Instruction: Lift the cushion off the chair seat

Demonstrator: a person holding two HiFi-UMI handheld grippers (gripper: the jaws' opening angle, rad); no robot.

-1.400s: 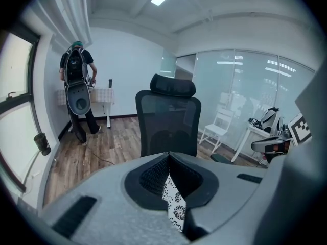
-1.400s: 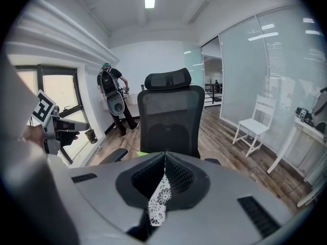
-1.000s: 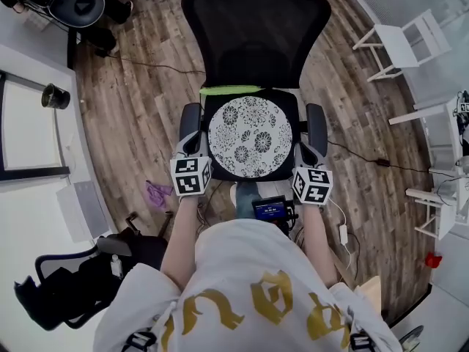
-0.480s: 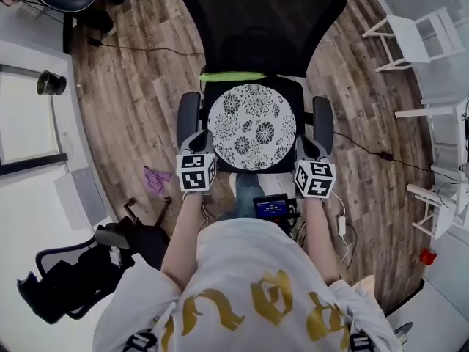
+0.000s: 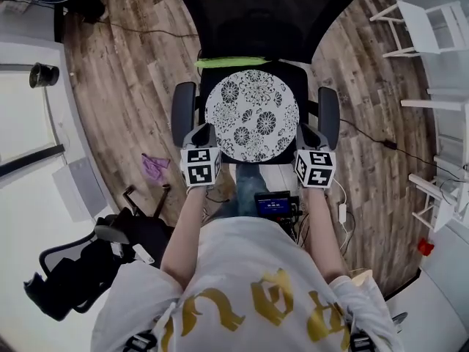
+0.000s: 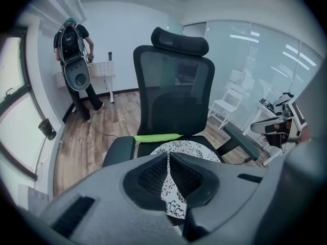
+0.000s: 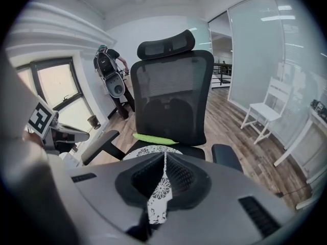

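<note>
Cushion flat on chair seat, lift not begun; left gripper and right gripper flanking its near edge, jaws pressed together on nothing; next: spread jaws, pinch rim, raise level.

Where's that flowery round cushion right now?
In the head view, the cushion lies on the chair seat, between the armrests, a green strip just behind it.

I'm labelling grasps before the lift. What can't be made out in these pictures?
- Both gripper views: the cushion's near edge, hidden behind the bodies of the left gripper and right gripper.
- Head view: whether either gripper's tips touch the cushion; the grippers' own bodies cover them.
- Head view: chair base, hidden under the seat.
- Green strip behind the cushion: too small to identify.
</note>
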